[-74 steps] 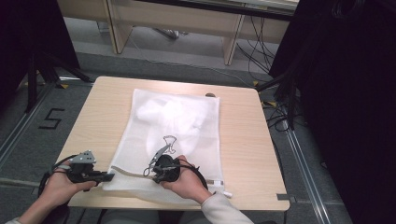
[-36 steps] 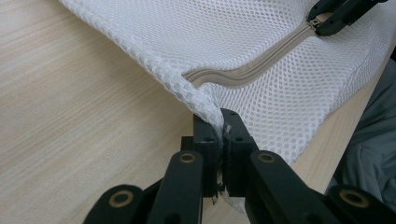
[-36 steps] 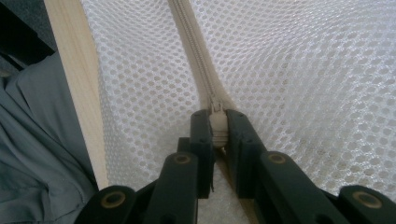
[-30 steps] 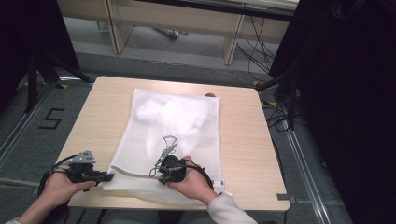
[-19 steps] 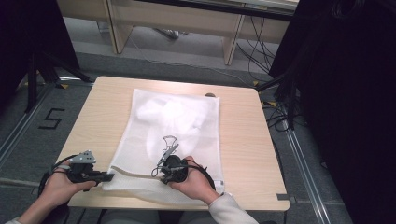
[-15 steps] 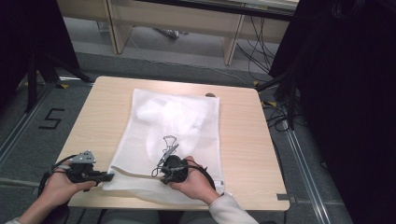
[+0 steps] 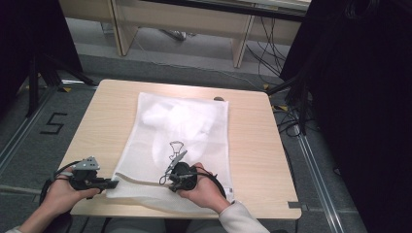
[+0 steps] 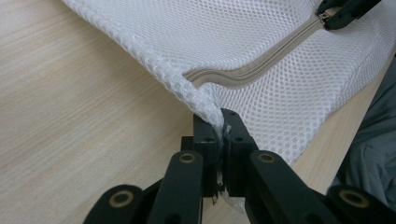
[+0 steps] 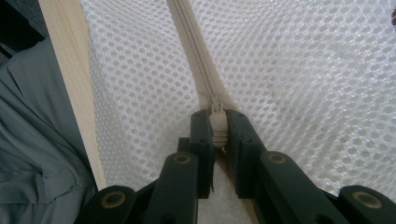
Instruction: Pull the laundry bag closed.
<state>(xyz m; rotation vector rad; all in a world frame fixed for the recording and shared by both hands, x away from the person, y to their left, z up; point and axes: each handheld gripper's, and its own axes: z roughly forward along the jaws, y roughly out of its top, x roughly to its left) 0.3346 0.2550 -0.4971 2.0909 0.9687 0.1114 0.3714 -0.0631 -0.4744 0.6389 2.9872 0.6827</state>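
A white mesh laundry bag (image 7: 194, 131) lies flat on the wooden table (image 7: 252, 145), with white cloth bunched inside at its far end. A beige zipper (image 8: 247, 77) runs along its near edge. My left gripper (image 7: 112, 184) is shut on the bag's near left corner (image 8: 212, 109), and the mesh is pinched between its pads. My right gripper (image 7: 168, 180) is shut on the zipper pull (image 9: 217, 125), partway along the zipper (image 9: 191, 42). In the left gripper view the right gripper's tips (image 8: 337, 13) sit at the zipper's far end.
The table's near edge (image 9: 70, 70) runs just beside the bag, with the person's grey clothing (image 9: 37, 121) below it. Black cables (image 7: 174, 148) from the right gripper loop over the bag. Bare wood lies to the left and right of the bag.
The right gripper has crept slightly to the right along the zipper since the earliest frame. The left gripper has kept still on the corner.
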